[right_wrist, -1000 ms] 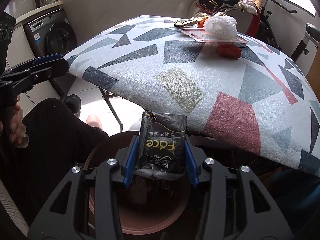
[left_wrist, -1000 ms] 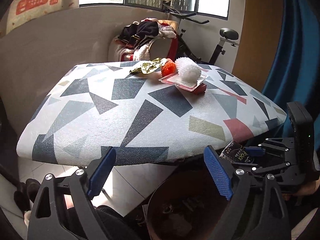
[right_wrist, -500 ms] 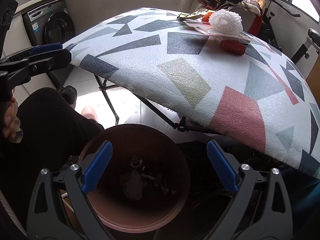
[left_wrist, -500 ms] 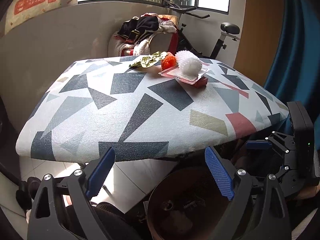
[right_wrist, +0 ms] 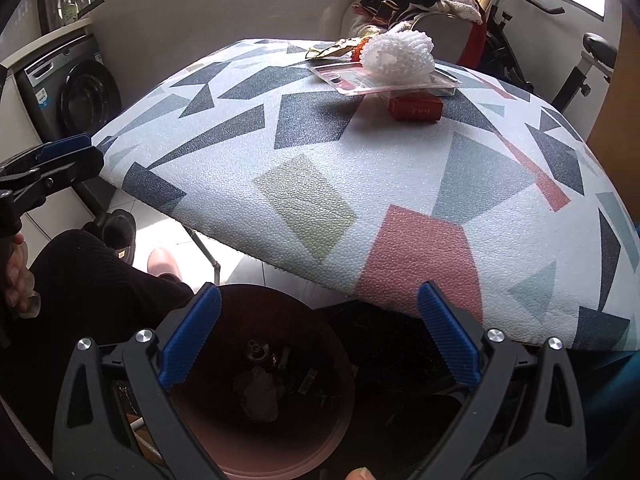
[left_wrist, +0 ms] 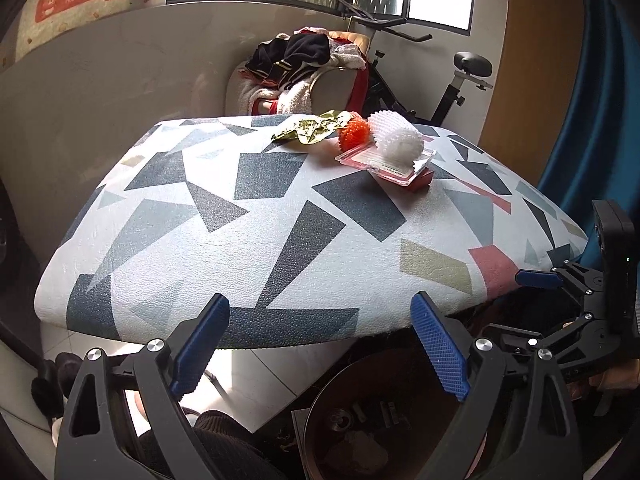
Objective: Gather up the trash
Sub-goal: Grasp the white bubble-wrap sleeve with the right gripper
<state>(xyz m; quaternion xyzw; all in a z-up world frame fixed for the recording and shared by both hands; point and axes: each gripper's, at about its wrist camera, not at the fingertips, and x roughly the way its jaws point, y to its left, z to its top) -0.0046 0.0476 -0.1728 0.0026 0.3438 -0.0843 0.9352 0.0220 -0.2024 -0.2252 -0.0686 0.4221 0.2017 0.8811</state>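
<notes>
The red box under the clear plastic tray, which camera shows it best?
The right wrist view: the red box faces the camera, its front showing below the clear plastic tray. In the left wrist view only a sliver of it peeks out, mostly covered by the tray.

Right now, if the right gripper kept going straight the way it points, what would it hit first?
Probably the brown bin. The right gripper is open and empty, angled down over the bin's mouth, so it would likely reach the trash inside. Depth is hard to judge; the table edge lies just above that line.
</notes>
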